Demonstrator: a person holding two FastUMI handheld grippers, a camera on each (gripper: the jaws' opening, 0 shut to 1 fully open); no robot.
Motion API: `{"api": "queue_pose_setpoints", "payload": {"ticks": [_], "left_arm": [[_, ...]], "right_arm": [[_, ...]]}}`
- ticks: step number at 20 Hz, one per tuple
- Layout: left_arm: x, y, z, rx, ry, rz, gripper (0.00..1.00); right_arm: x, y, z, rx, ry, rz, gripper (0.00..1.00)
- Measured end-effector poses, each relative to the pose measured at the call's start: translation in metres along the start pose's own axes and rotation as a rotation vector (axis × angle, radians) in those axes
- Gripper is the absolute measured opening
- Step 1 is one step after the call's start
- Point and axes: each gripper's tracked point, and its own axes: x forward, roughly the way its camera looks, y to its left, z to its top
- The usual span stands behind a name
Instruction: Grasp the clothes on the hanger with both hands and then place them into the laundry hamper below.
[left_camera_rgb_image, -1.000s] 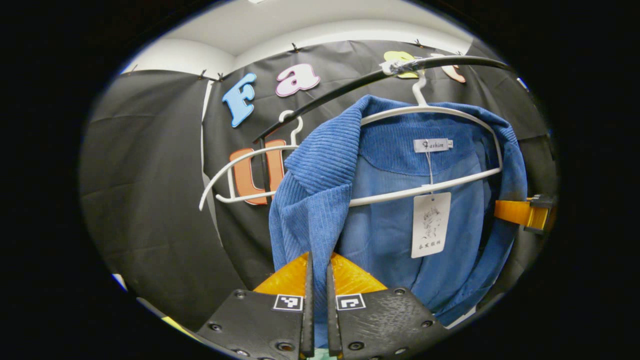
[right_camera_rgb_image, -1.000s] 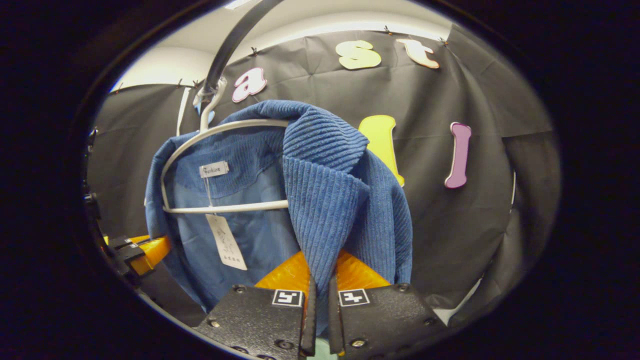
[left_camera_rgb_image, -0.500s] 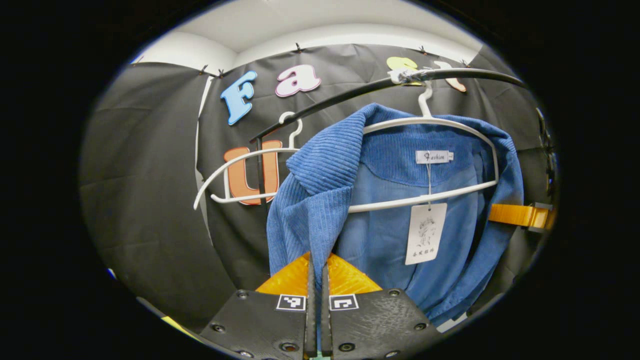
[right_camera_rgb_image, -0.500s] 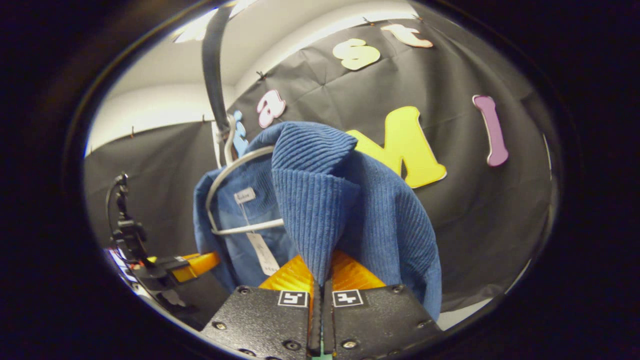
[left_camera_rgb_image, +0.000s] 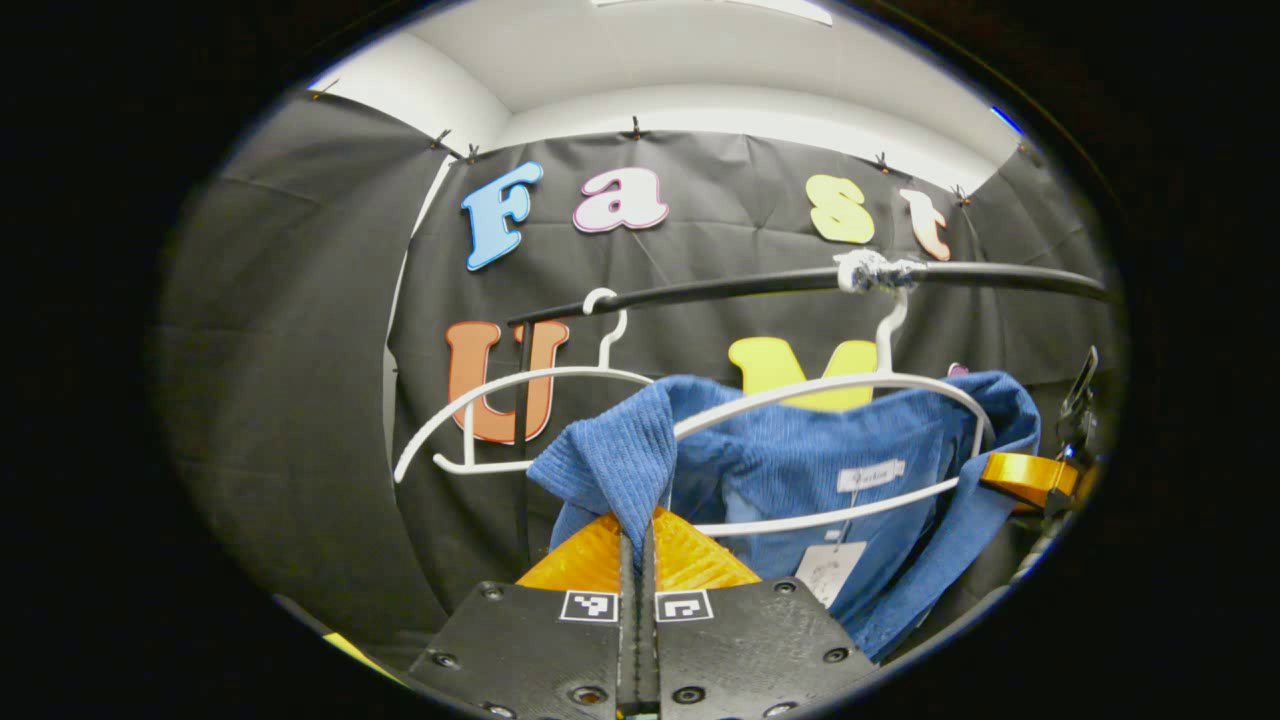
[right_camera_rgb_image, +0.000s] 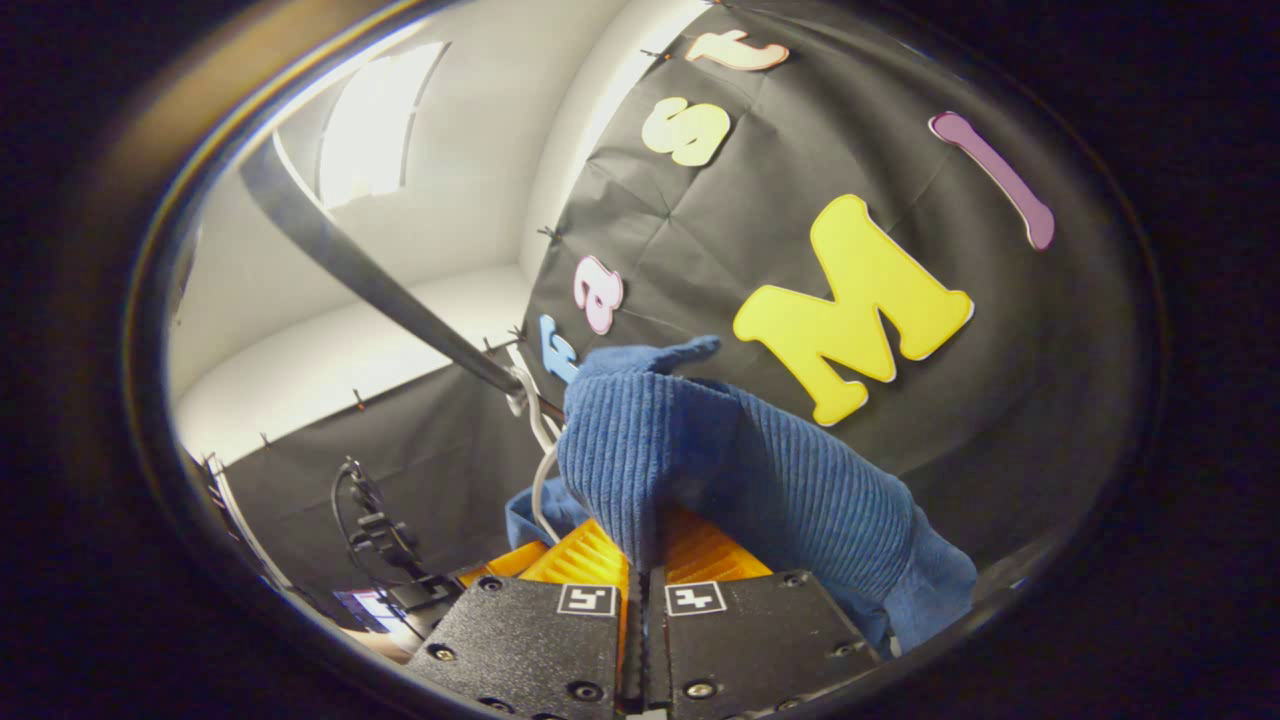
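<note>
A blue corduroy jacket (left_camera_rgb_image: 800, 470) hangs on a white hanger (left_camera_rgb_image: 850, 385) from a black rail (left_camera_rgb_image: 760, 285). My left gripper (left_camera_rgb_image: 637, 545) is shut on the jacket's left collar flap (left_camera_rgb_image: 615, 470), which is bunched up between the fingers. In the right gripper view, my right gripper (right_camera_rgb_image: 640, 545) is shut on the jacket's other lapel (right_camera_rgb_image: 640, 450), and the blue cloth (right_camera_rgb_image: 800, 500) drapes off to the right. The other gripper (left_camera_rgb_image: 1030, 478) shows at the jacket's far edge in the left gripper view. A paper tag (left_camera_rgb_image: 828, 572) dangles inside the jacket.
A second, bare white hanger (left_camera_rgb_image: 520, 400) hangs on the rail to the left of the jacket. The rail (right_camera_rgb_image: 370, 270) runs overhead in the right gripper view. A stand with cables (right_camera_rgb_image: 375, 525) is low at the left there. The black cloth wall lies behind.
Both grippers have tightened fully on the lapels and tipped upward. The jacket now sits lower and smaller in both views, and the collar flaps are pulled outward off the hanger's shoulders.
</note>
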Motion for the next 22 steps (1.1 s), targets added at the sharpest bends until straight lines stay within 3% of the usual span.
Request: {"api": "queue_pose_setpoints", "payload": {"ticks": [2,5,8,13,15,18,22], "left_arm": [[0.002,-0.005,0.007,-0.032,-0.011,-0.033,0.00],[0.004,-0.015,0.022,-0.122,-0.024,-0.145,0.00],[0.005,-0.007,0.042,-0.186,-0.062,-0.234,0.03],[0.008,0.015,0.062,-0.531,-0.107,-0.362,0.00],[0.006,0.024,0.061,-0.647,-0.092,-0.416,0.00],[0.012,0.039,0.040,-0.733,-0.058,-0.386,0.03],[0.013,0.047,0.009,-0.764,-0.015,-0.357,0.00]], "right_arm": [[0.002,0.004,0.018,0.053,-0.026,0.042,0.05],[-0.004,0.010,0.041,0.202,-0.089,0.128,0.05],[-0.010,-0.005,0.054,0.262,-0.128,0.123,0.04],[-0.012,-0.009,0.068,0.431,-0.181,0.201,0.05],[-0.011,-0.022,0.069,0.504,-0.197,0.193,0.04],[-0.018,-0.038,0.069,0.557,-0.226,0.154,0.04],[-0.024,-0.056,0.065,0.600,-0.253,0.114,0.05]]}}
